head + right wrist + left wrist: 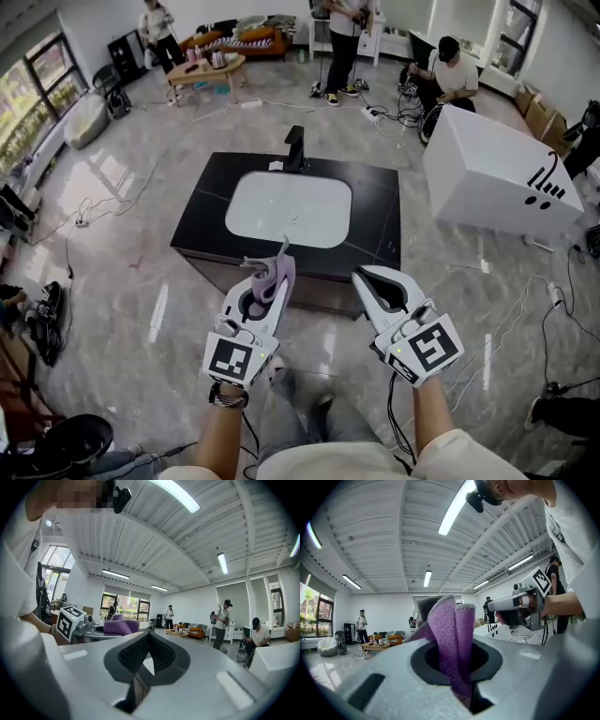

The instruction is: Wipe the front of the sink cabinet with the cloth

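The sink cabinet (375, 211) has a black top, a white basin (289, 208) and a black faucet (294, 148). It stands on the marble floor just ahead of me, and a strip of its front (323, 292) shows between the grippers. My left gripper (265, 281) is shut on a folded purple cloth (284, 269), which sticks up out of the jaws (450, 634) near the cabinet's front edge. My right gripper (363, 276) is held level beside it. Its ribbed pads (161, 654) meet with nothing between them. The right gripper view shows the cloth (117, 626) at the left.
A large white angular tub (506, 173) lies right of the cabinet. Cables (525, 309) trail over the floor on both sides. Further back are a standing person (342, 42), a seated person (452, 75) and a low table (206, 70).
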